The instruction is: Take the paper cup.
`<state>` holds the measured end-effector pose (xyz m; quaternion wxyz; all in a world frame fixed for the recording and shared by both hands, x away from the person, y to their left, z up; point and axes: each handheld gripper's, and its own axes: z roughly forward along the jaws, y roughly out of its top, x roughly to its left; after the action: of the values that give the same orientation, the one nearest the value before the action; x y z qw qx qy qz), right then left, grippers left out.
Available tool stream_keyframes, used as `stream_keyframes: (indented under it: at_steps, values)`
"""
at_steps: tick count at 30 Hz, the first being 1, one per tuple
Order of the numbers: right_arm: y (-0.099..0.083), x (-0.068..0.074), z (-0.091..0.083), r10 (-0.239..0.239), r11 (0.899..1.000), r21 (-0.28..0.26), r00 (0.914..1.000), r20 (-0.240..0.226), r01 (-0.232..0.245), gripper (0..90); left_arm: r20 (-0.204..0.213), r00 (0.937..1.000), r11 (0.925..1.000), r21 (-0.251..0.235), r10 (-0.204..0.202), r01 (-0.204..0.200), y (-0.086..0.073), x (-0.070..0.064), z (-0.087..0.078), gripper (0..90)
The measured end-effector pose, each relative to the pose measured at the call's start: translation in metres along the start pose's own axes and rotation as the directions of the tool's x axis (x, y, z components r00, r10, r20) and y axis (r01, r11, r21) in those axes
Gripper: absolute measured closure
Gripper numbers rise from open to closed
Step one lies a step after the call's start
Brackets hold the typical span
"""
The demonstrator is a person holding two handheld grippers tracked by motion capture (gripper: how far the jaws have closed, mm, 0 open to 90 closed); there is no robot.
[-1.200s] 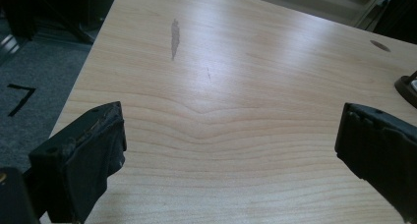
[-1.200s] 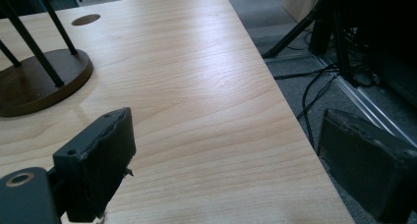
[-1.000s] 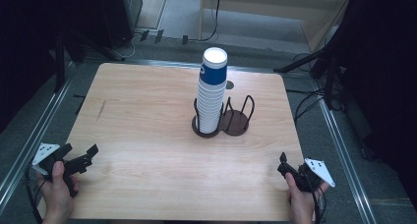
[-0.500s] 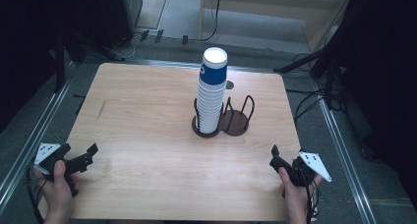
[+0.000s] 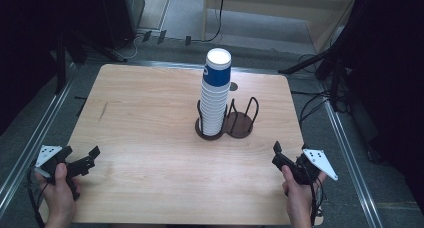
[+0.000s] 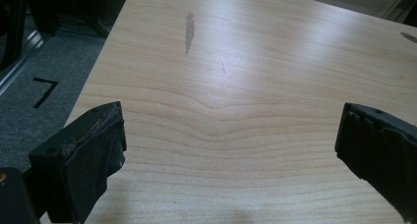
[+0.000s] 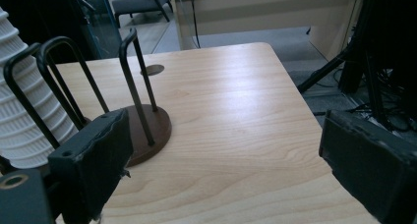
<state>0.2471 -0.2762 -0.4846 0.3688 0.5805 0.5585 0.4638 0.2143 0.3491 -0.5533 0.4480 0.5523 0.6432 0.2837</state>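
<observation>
**Desk:** Pale wood table (image 5: 150, 138) in a dim workroom, cables on the grey floor behind it. Where does the work stand?

**Caption writer:** Your landmark is the dark two-bay wire holder (image 5: 225, 123), set toward the far side of the table. A tall stack of paper cups (image 5: 216, 95), blue-banded at the top, stands upright in its left bay; the bay to the right of the stack is bare. Your left tongs (image 5: 82, 158) hover near the table's front-left corner, well apart from the holder, jaws spread wide with nothing between them. Your right tongs (image 5: 278, 156) hang at the front-right, nearer the holder, and the right gripper view shows their jaws also wide apart and holding nothing.

**Desk:** And the risk?

**Caption writer:** My judgement: the stack is tall and narrow, and the wire hoops only guard its lower part. Come in with the right tongs low and you could clip a hoop and shove the whole holder. Pinch the top cup too hard and the rim may crumple; too lightly, and several nested cups could lift together or tip the column.
</observation>
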Motion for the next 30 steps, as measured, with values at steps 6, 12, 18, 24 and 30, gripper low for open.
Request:
stream_keyframes:
  at_steps: [6, 12, 18, 24, 30]
  values:
    - [0.007, 0.007, 0.000, -0.003, 1.000, -0.004, 0.9999, -0.015, 0.003, 5.8, 0.000, 1.0000, 1.0000, 0.001, 0.000, 0.000, 0.000, 0.000, 0.000, 0.0]
    - [0.014, 0.017, 0.003, -0.016, 1.000, -0.009, 0.9994, -0.032, 0.016, 5.8, 0.001, 1.0000, 1.0000, 0.001, -0.001, 0.001, 0.000, 0.000, 0.000, 0.0]
    - [0.022, 0.028, 0.005, -0.028, 0.999, -0.020, 0.9982, -0.053, 0.027, 5.8, 0.002, 1.0000, 1.0000, 0.002, -0.003, 0.003, 0.000, 0.000, 0.000, 0.0]
    - [0.029, 0.040, 0.009, -0.033, 0.999, -0.024, 0.9964, -0.078, 0.031, 5.9, 0.003, 1.0000, 1.0000, 0.003, -0.003, 0.003, 0.000, 0.000, 0.000, 0.0]
    - [0.035, 0.051, 0.012, -0.039, 0.999, -0.025, 0.9940, -0.102, 0.037, 5.8, 0.005, 1.0000, 1.0000, 0.002, -0.004, 0.004, 0.000, 0.000, 0.000, 0.0]
